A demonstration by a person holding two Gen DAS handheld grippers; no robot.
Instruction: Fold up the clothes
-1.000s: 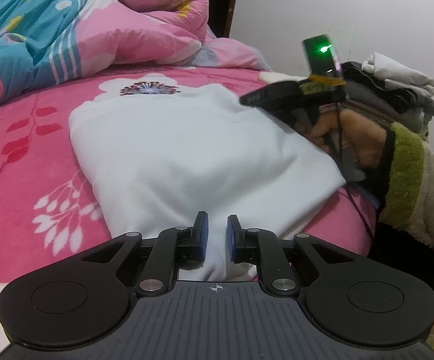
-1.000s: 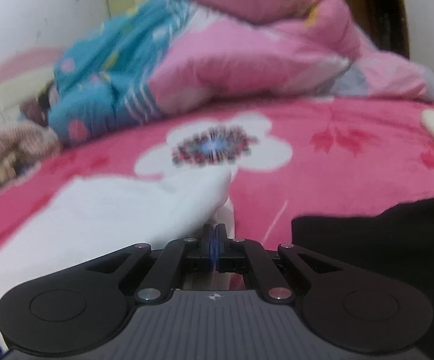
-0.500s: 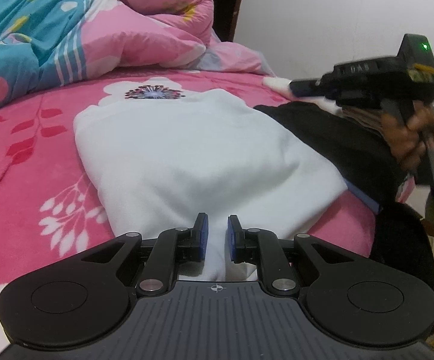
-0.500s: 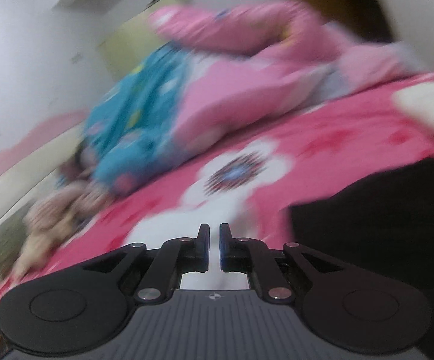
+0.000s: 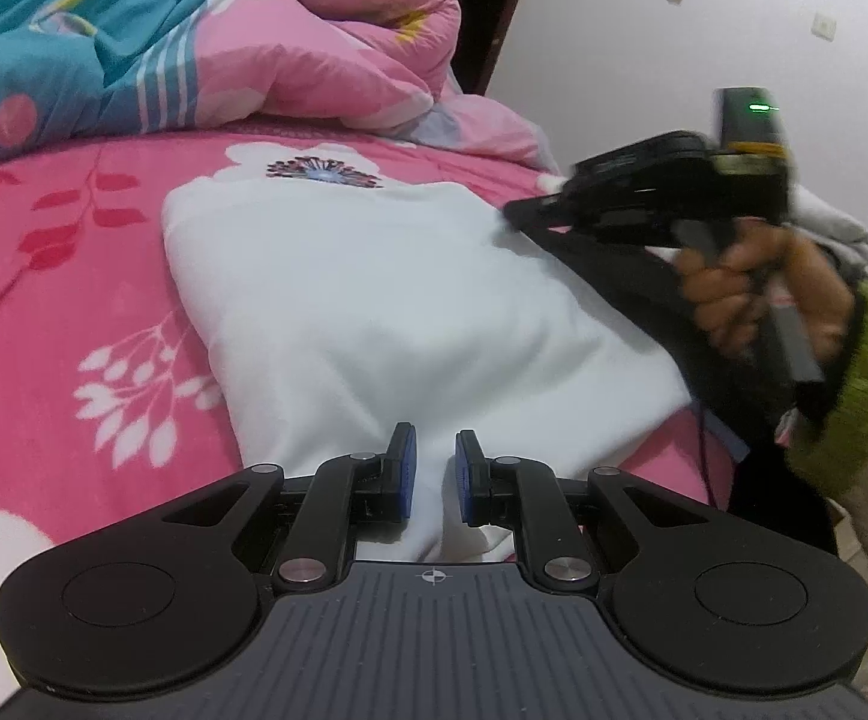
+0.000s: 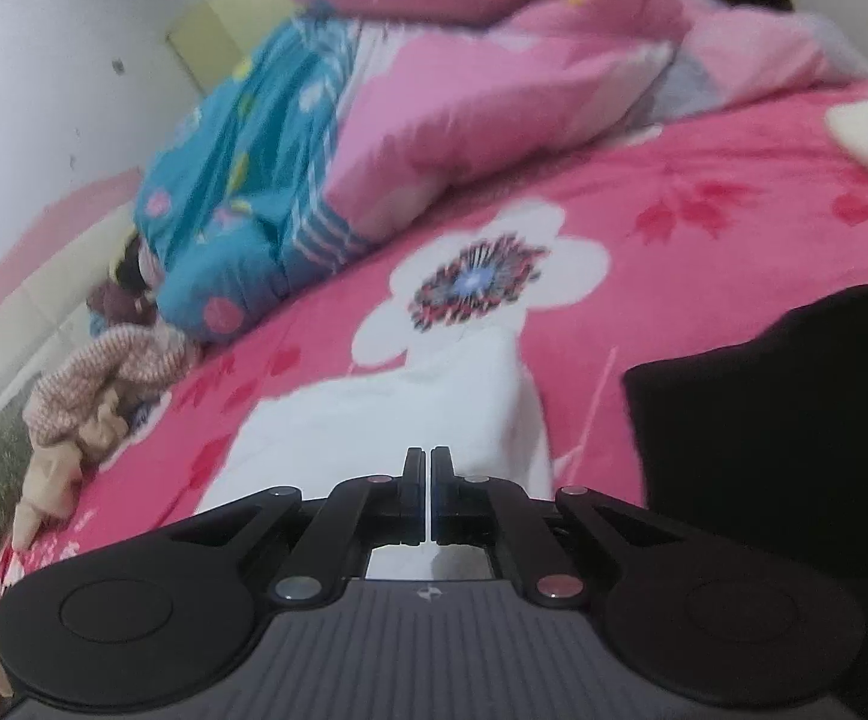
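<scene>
A folded white garment [image 5: 404,300] lies on the pink flowered bedspread [image 5: 44,300]. My left gripper [image 5: 432,468] is at its near edge, its blue pads narrowly apart and pressed on a ridge of the white fabric. To the right, a hand [image 5: 733,294] in a green cuff holds my right gripper [image 5: 529,210] just above the garment's far right corner. In the right wrist view the right gripper [image 6: 428,480] hovers over the white garment [image 6: 386,420], its jaws closing to a hairline gap with nothing between them. A black garment [image 5: 643,294] lies along the white one's right side.
A bunched pink and blue quilt [image 5: 254,48] fills the back of the bed. Grey and white clothes [image 5: 835,228] are piled behind the hand, near the wall. In the right wrist view, a beige knitted item [image 6: 98,384] lies at the bed's left edge and the black garment [image 6: 781,420] is right.
The right gripper let go of the white garment's corner, opened briefly, rose and rolled, then shut again empty. The left gripper kept its hold and barely moved.
</scene>
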